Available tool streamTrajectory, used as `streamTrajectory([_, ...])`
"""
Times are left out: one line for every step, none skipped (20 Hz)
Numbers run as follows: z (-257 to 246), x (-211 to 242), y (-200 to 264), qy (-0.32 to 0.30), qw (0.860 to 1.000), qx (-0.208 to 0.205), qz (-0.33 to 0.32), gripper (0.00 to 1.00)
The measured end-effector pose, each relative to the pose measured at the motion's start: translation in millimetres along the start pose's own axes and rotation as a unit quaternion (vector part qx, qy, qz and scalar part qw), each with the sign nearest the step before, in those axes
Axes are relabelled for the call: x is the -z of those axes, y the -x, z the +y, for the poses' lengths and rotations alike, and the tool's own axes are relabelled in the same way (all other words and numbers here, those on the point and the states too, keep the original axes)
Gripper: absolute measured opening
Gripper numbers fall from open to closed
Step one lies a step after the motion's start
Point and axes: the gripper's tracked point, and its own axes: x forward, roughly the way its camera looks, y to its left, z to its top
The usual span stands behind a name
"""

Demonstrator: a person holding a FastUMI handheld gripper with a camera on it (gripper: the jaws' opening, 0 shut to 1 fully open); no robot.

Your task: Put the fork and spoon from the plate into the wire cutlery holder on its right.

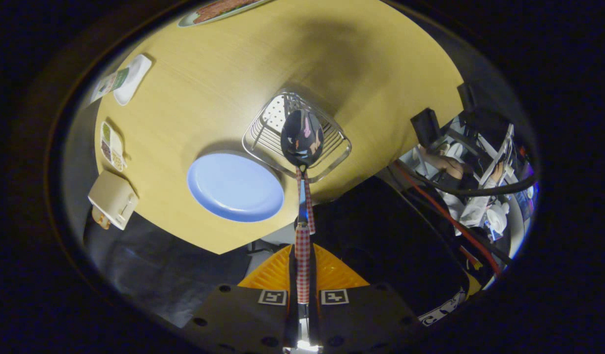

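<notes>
Gripper point(302, 268) is clamped tight on the checked handle of the spoon point(302, 137), both fingers pressing it. The spoon runs straight out toward twelve o'clock, bowl hanging over the wire cutlery holder point(268, 135). The plate point(233, 189) sits bare at the holder's eight o'clock. Looks like a lowering move comes next, along that long axis.

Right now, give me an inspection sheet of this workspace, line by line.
Surface: light wooden table.
Job's things: spoon held by its checked handle, bowl over the wire cutlery holder; blue plate beside the holder, bare; fork not made out.
Clutter: small white tray, compartment dish, beige box, plate of food at the far edge.
Claw: claw shut on the spoon handle.
Cables: black and red cables off the table.
Surroundings: a person's hand among equipment.
</notes>
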Motion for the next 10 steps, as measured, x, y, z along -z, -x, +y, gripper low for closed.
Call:
streamTrajectory([4.1, -2.3, -3.5, 0.004, 1.0, -0.002, 0.011, 0.11])
streamTrajectory([8.5, -2.9, -9.0, 0.008, 1.0, -0.005, 0.024, 0.11])
streamTrajectory([11.5, -3.9, -13.9, 0.012, 0.999, -0.005, 0.035, 0.11])
streamTrajectory([12.8, -7.5, -17.0, 0.015, 0.999, -0.004, 0.045, 0.11])
streamTrajectory([13.8, -11.4, -21.1, 0.016, 0.998, -0.003, 0.052, 0.11])
streamTrajectory([15.6, -13.9, -23.7, 0.015, 0.998, -0.005, 0.06, 0.11])
streamTrajectory([16.4, -16.4, -23.0, 0.013, 0.998, -0.006, 0.067, 0.11])
streamTrajectory([16.0, -19.1, -24.2, 0.011, 0.997, -0.006, 0.071, 0.12])
streamTrajectory([17.0, -21.1, -24.1, 0.007, 0.997, -0.009, 0.074, 0.12])
streamTrajectory([19.2, -24.3, -23.6, 0.005, 0.997, -0.012, 0.076, 0.12])
